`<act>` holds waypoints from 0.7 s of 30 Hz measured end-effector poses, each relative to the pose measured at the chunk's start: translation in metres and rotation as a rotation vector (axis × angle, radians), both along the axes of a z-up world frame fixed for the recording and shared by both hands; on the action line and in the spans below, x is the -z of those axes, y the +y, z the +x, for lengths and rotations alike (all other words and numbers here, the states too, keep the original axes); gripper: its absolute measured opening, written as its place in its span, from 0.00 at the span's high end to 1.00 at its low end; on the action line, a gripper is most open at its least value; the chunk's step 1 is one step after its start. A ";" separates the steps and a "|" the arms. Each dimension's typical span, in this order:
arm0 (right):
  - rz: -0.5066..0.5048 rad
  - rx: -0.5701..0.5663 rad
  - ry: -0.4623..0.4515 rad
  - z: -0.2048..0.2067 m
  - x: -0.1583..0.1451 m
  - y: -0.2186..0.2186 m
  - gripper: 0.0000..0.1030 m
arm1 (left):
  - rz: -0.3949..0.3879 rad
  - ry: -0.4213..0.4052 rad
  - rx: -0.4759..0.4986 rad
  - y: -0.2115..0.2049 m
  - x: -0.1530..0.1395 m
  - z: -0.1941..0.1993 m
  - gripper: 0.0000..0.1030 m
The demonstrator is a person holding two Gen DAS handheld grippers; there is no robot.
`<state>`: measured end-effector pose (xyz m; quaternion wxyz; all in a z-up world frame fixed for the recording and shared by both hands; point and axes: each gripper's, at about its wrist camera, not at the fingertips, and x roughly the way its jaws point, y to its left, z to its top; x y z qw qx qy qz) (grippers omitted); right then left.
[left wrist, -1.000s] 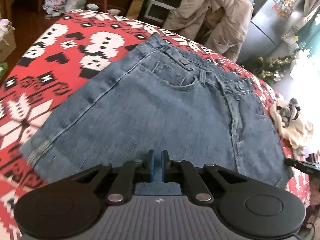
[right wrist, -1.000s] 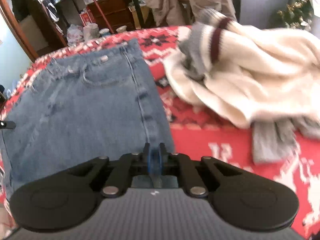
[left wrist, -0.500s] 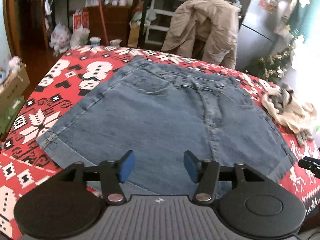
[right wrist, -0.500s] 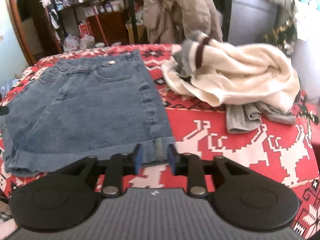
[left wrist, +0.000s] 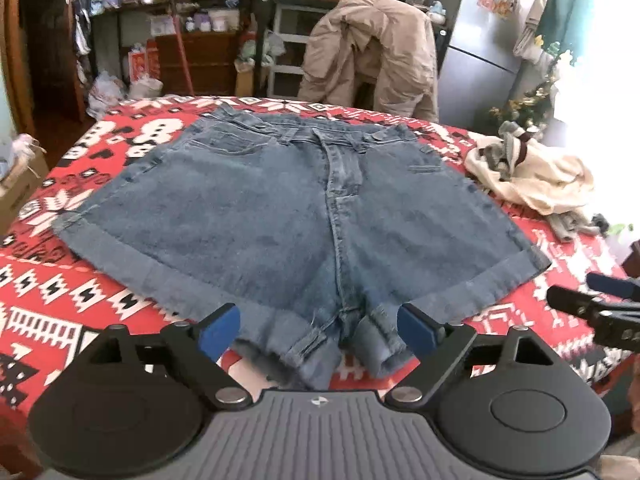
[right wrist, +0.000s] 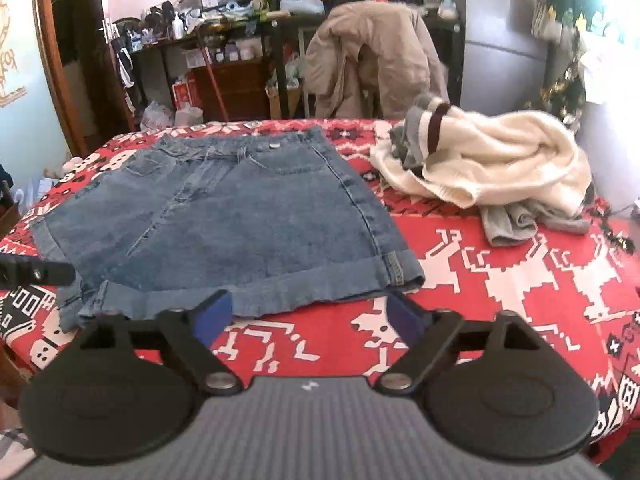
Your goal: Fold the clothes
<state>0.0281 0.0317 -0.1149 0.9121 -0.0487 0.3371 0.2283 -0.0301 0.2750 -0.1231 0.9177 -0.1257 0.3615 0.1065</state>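
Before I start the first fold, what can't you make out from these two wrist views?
- Denim shorts: underside hidden against the tablecloth, both views.
- Cream sweater: its shape and the grey garment beneath are bunched and partly covered.
- Right gripper, right wrist view: nearest table edge hidden behind its body.
- Left gripper: same.

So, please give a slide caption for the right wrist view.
Open right gripper above the hem of flat denim shorts, a cream sweater heaped beside.
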 end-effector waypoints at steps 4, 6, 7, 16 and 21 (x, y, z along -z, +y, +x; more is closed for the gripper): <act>0.032 -0.001 -0.062 -0.016 -0.006 0.005 0.01 | 0.035 -0.012 -0.039 -0.009 0.004 -0.012 0.17; 0.051 -0.006 -0.071 -0.020 -0.007 0.006 0.01 | 0.048 -0.016 -0.051 -0.012 0.005 -0.017 0.17; 0.065 -0.018 -0.059 -0.020 -0.007 0.006 0.01 | 0.044 -0.011 -0.037 -0.011 0.006 -0.017 0.17; 0.119 -0.018 -0.025 -0.004 0.004 -0.001 0.01 | 0.036 -0.005 -0.088 0.006 0.006 -0.014 0.11; 0.077 -0.075 -0.060 0.037 0.001 0.013 0.01 | 0.062 -0.013 -0.098 0.010 0.000 -0.004 0.11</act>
